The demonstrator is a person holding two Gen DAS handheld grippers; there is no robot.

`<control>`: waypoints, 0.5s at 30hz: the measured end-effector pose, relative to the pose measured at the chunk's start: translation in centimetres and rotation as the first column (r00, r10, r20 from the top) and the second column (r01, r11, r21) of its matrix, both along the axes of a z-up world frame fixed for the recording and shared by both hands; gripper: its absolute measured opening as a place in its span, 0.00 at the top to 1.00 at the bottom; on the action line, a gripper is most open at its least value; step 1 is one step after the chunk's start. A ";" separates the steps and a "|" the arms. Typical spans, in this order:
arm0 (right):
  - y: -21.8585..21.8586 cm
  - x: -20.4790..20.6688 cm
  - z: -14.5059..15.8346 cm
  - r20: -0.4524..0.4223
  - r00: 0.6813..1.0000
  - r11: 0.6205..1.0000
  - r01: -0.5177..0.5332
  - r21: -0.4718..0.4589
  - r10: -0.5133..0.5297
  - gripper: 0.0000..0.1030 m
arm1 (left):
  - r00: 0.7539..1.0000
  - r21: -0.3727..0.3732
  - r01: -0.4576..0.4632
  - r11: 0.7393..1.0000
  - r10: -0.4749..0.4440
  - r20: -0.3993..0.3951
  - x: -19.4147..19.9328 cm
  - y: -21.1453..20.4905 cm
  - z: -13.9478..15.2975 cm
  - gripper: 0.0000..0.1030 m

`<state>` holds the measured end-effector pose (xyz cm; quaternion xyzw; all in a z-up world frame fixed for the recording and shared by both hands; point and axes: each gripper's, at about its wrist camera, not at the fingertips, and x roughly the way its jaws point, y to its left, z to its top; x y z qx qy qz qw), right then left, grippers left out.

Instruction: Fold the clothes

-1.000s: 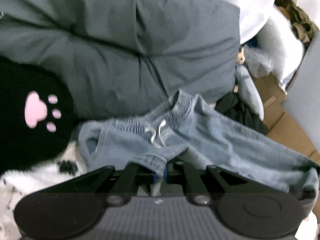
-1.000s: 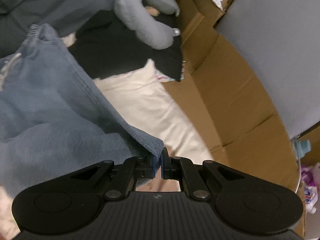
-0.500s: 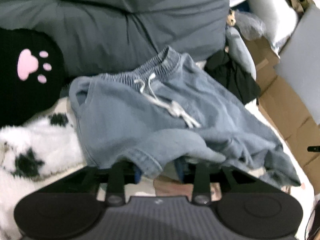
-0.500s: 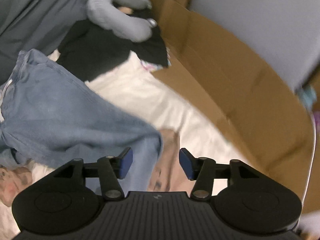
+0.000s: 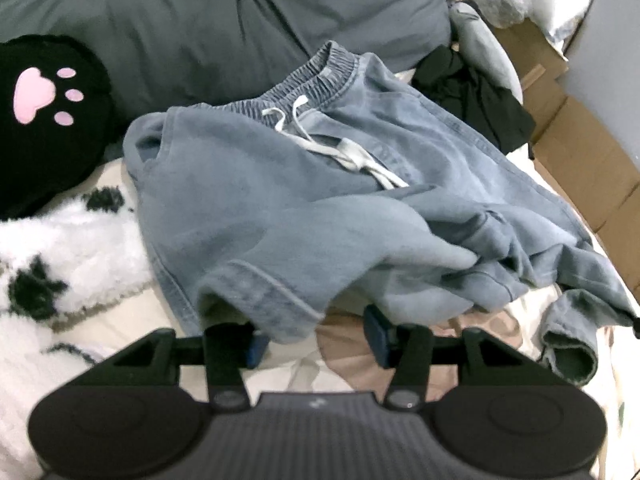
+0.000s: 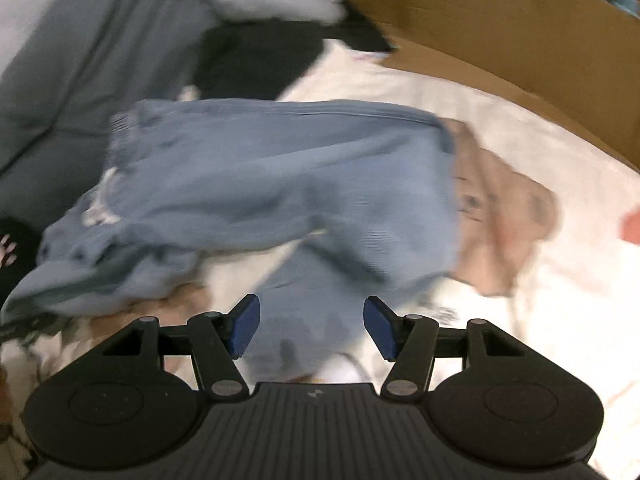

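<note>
A pair of light blue denim trousers (image 5: 320,184) with an elastic waistband and a white drawstring (image 5: 344,152) lies crumpled on the bed. One leg hem (image 5: 260,300) droops over my left gripper (image 5: 316,338), which is open; its left pad is partly hidden by that cloth. A second cuff (image 5: 568,348) lies at the lower right. In the blurred right wrist view the trousers (image 6: 280,184) spread across the middle, and my right gripper (image 6: 312,328) is open with nothing held, blue cloth lying just beyond the pads.
A grey duvet (image 5: 224,20) fills the back. A black cushion with a pink paw print (image 5: 40,92) sits at left, a white and black fluffy blanket (image 5: 52,264) below it. Black clothing (image 5: 476,92) and cardboard boxes (image 5: 584,160) lie at right.
Both grippers opened and let go of the trouser hems. The trousers dropped onto the bed, and both grippers drew back from them. The right view is swinging left.
</note>
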<state>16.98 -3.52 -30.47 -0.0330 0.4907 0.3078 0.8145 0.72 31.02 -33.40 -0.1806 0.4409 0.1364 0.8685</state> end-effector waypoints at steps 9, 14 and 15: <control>9.4 -2.9 -2.5 0.096 0.947 0.951 -0.309 0.006 0.307 0.38 | 0.999 0.026 -0.034 0.999 0.034 -0.001 0.9 -0.6 -0.4 0.51; 13.6 -3.6 -3.4 0.185 0.856 0.875 -0.481 -0.055 0.483 0.38 | 0.999 0.037 -0.046 0.998 0.046 0.019 1.2 -0.8 -0.3 0.56; 14.3 -3.7 -3.8 0.190 0.838 0.858 -0.508 -0.071 0.512 0.38 | 0.999 0.037 -0.048 0.998 0.047 0.022 1.2 -0.8 -0.4 0.59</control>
